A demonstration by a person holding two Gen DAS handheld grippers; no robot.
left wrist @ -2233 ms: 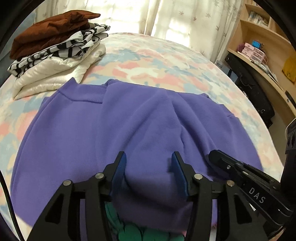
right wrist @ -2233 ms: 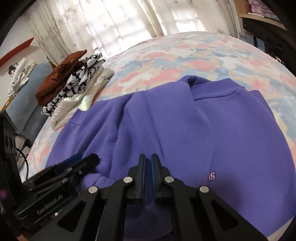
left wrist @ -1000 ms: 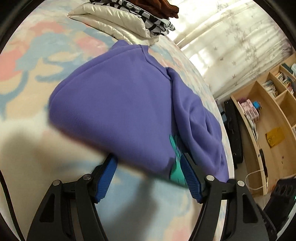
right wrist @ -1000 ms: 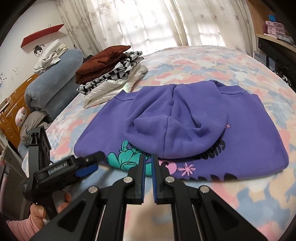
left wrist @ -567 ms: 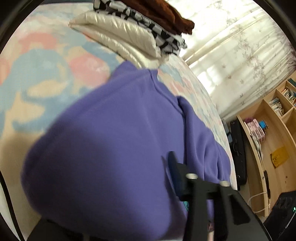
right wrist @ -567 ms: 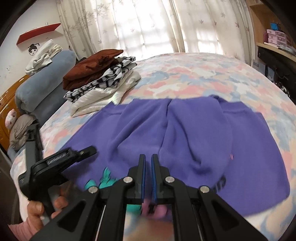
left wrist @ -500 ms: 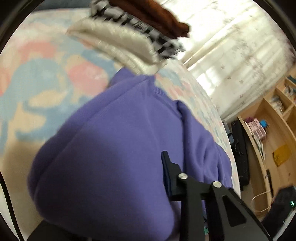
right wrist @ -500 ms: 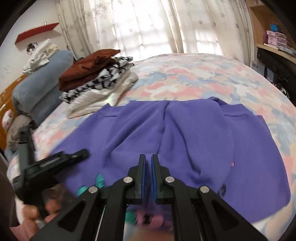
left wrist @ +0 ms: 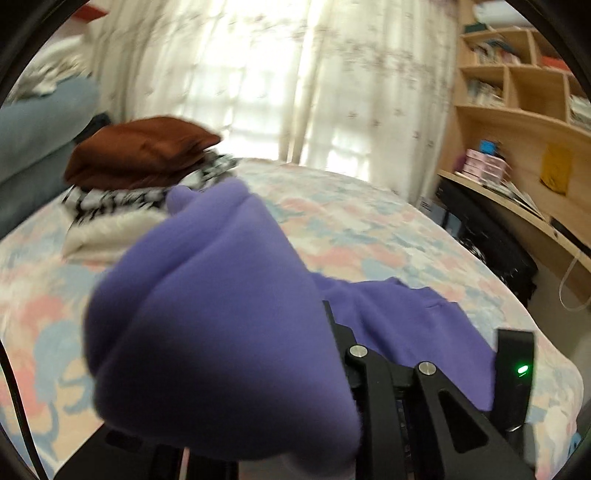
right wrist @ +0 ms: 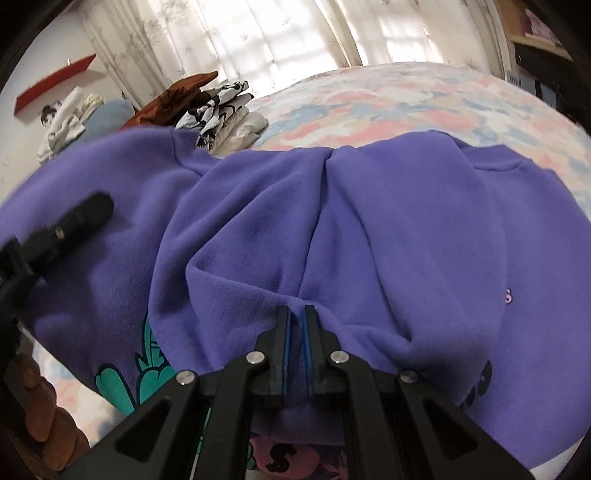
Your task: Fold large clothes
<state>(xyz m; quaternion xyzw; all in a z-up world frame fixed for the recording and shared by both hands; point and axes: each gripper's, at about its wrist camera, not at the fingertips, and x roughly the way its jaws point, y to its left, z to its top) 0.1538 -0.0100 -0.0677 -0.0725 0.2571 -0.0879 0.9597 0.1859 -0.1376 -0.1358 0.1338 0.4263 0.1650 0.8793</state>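
Bunching a thick fold of the purple sweatshirt, the left gripper is closing on the cloth and holds it raised above the bed. The right gripper, jaws together and holding nothing, rests on the sweatshirt near the bed's front edge. Folded clothes sit stacked at the far left corner.

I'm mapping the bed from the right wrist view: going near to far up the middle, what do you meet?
right gripper → purple sweatshirt → pastel bedspread → curtains
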